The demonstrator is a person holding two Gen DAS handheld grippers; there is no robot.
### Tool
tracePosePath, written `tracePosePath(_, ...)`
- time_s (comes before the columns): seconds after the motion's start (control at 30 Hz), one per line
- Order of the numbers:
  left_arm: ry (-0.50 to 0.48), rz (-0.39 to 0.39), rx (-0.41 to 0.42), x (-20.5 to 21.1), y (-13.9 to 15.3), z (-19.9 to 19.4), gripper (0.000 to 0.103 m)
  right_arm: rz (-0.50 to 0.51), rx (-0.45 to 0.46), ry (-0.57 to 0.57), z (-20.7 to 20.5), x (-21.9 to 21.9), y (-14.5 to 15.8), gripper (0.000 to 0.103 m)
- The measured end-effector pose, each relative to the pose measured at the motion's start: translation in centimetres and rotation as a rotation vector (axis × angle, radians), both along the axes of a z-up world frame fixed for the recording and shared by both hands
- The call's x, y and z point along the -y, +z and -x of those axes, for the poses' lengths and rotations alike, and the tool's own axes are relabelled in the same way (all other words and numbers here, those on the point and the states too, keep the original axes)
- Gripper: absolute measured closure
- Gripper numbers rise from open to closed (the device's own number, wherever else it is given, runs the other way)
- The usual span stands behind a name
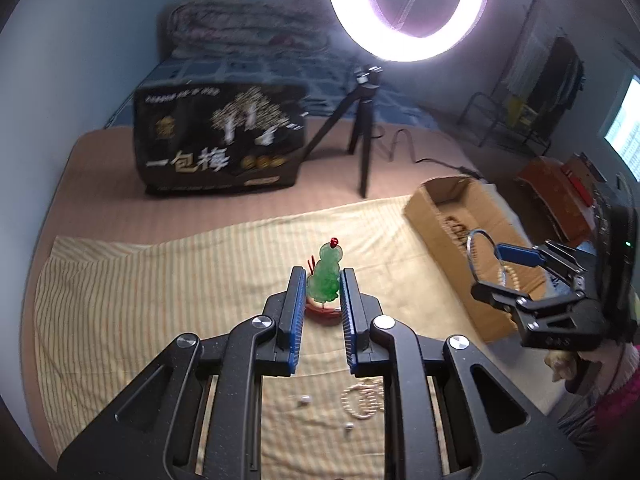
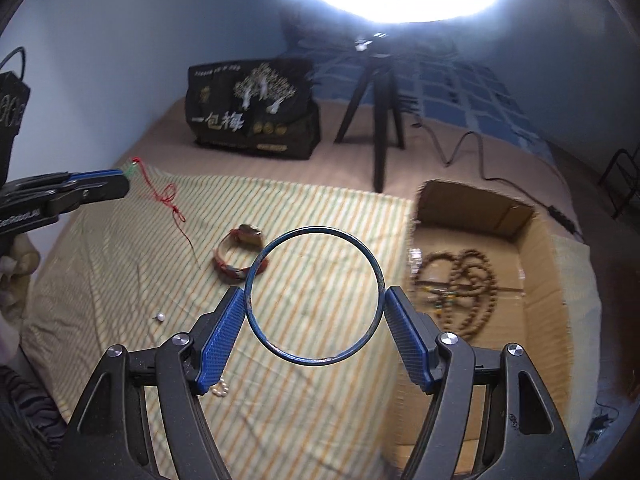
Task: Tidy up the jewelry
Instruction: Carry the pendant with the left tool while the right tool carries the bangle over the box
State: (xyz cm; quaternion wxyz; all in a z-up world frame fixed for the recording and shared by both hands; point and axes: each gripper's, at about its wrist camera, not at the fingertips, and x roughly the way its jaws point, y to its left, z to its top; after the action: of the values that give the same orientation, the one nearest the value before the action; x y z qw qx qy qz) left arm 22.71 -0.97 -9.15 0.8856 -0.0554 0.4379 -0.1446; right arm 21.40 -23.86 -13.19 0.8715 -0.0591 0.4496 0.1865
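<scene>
My left gripper (image 1: 323,276) is shut on a green jade pendant (image 1: 326,276) that stands upright between the blue pads, a red bead on top. Its red cord (image 2: 172,200) dangles below the left gripper (image 2: 125,179) in the right wrist view. My right gripper (image 2: 315,294) is shut on a thin metal bangle (image 2: 314,231), held across its width above the striped cloth (image 2: 120,272). In the left wrist view, the right gripper (image 1: 486,270) hovers by the cardboard box (image 1: 432,208). A red bracelet (image 2: 236,256), a pearl bracelet (image 1: 362,398) and loose pearls (image 2: 161,317) lie on the cloth.
The cardboard box (image 2: 536,264) at the right holds wooden bead strings (image 2: 468,288). A black printed bag (image 1: 220,140), a tripod (image 1: 362,128) under a ring light (image 1: 408,8) and a cable (image 2: 468,152) stand at the back. A hand (image 2: 16,276) shows at the left.
</scene>
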Motion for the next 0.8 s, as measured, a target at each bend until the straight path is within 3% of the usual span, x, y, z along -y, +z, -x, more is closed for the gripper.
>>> tracePosePath(0.37, -0.125, 0.054, 0.062, 7.3, 3.5, 1.6, 0.087, -0.024, 0.044, -0.132, 0.1, 7.1, 2.2, 0.032)
tracePosePath(0.8, -0.254, 0.134, 0.071, 15.4, 4.8, 2.0, 0.087, -0.02, 0.043, -0.265, -0.4, 14.0, 2.4, 0.032)
